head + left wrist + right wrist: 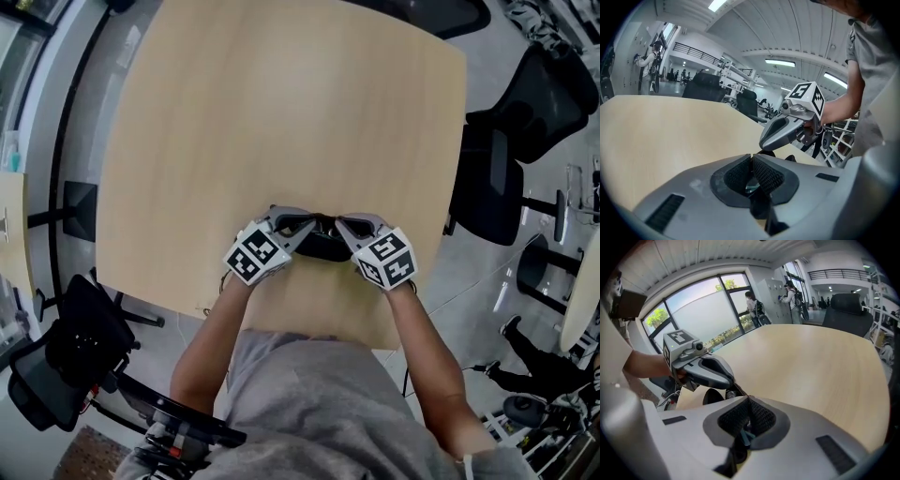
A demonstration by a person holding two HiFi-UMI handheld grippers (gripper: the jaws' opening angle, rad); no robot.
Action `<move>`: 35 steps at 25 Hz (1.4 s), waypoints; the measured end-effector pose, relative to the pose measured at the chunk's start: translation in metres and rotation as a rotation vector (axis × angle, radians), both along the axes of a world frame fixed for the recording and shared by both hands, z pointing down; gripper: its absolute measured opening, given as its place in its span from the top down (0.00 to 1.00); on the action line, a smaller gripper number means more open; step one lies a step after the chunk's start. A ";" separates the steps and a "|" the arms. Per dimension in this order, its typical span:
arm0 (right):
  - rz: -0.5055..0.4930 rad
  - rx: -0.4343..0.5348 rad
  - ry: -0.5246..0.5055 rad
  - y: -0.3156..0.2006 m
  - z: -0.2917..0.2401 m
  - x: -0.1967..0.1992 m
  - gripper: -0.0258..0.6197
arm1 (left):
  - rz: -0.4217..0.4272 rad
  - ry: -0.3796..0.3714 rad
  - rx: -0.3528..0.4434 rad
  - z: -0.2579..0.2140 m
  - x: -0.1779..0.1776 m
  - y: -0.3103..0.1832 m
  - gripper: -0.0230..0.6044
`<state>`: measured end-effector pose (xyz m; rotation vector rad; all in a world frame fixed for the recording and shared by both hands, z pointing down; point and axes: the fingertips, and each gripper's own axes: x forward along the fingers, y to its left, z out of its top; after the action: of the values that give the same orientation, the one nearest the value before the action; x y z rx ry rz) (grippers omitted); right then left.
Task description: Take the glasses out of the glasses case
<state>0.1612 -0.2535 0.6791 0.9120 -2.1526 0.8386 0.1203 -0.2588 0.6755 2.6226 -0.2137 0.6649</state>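
Glasses case (324, 247) near table (281, 122) edge, just beneath left gripper (307, 223) and right gripper (343, 225), both pressed together, tips nearly meeting; chair (492, 183) beside.

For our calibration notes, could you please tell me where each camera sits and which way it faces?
Head view: on the person's head, looking steeply down at the table; forearms, grey shirt, left tool and right tool show.
Left gripper view: rides the left tool, looking over its shut jaws at the right tool and right hand.
Right gripper view: rides the right tool, facing the left tool and left hand, windows behind.
Shared: the gripper views face each other across the table.
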 end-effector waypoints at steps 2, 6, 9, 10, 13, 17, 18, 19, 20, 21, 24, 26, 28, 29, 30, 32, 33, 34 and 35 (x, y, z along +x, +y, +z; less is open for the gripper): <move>-0.048 0.002 0.004 0.007 0.002 -0.010 0.95 | 0.005 0.011 -0.004 -0.001 -0.001 0.006 0.95; -0.142 0.096 0.036 0.012 -0.005 -0.026 0.95 | -0.037 0.035 -0.030 0.008 -0.009 0.014 0.95; -0.259 0.218 0.076 0.025 -0.019 -0.042 0.95 | -0.079 0.054 -0.045 0.011 -0.012 0.016 0.95; -0.313 0.244 0.096 0.033 -0.021 -0.048 0.94 | -0.086 0.059 -0.044 0.011 -0.012 0.016 0.95; -0.470 0.271 0.230 0.053 -0.009 -0.055 0.94 | -0.103 0.068 -0.037 0.012 -0.012 0.014 0.95; -0.565 0.257 0.406 0.057 0.021 -0.052 0.87 | -0.118 0.082 -0.041 0.014 -0.014 0.011 0.95; -0.579 0.244 0.440 0.056 0.027 -0.051 0.84 | -0.120 0.087 -0.042 0.014 -0.015 0.011 0.95; -0.592 0.230 0.470 0.056 0.033 -0.050 0.83 | -0.122 0.090 -0.042 0.013 -0.016 0.011 0.95; -0.603 0.219 0.496 0.055 0.038 -0.049 0.83 | -0.123 0.094 -0.040 0.012 -0.016 0.011 0.95; -0.612 0.213 0.519 0.055 0.042 -0.048 0.83 | -0.124 0.097 -0.035 0.012 -0.016 0.012 0.95; -0.638 0.214 0.577 0.052 0.050 -0.048 0.83 | -0.126 0.094 -0.022 0.010 -0.020 0.013 0.95; -0.662 0.211 0.604 0.051 0.053 -0.048 0.83 | -0.132 0.097 -0.014 0.005 -0.022 0.011 0.95; -0.679 0.202 0.609 0.051 0.054 -0.048 0.86 | -0.148 0.097 -0.005 0.002 -0.023 0.008 0.95; -0.681 0.196 0.605 0.051 0.053 -0.046 0.88 | -0.159 0.098 -0.003 0.000 -0.023 0.007 0.95; -0.679 0.190 0.600 0.051 0.052 -0.043 0.88 | -0.172 0.101 -0.002 -0.003 -0.022 0.005 0.95; -0.661 0.180 0.591 0.051 0.049 -0.036 0.89 | -0.192 0.113 0.002 -0.010 -0.020 0.001 0.95; -0.650 0.177 0.588 0.052 0.046 -0.034 0.89 | -0.199 0.120 0.006 -0.013 -0.022 0.000 0.95; -0.638 0.175 0.585 0.052 0.043 -0.033 0.89 | -0.205 0.126 0.011 -0.016 -0.024 -0.002 0.95; -0.626 0.176 0.582 0.053 0.040 -0.033 0.89 | -0.211 0.132 0.016 -0.020 -0.028 -0.004 0.95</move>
<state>0.1285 -0.2006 0.7189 0.4274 -1.8258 0.0555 0.0925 -0.2623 0.6559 2.5993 -0.4498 0.4193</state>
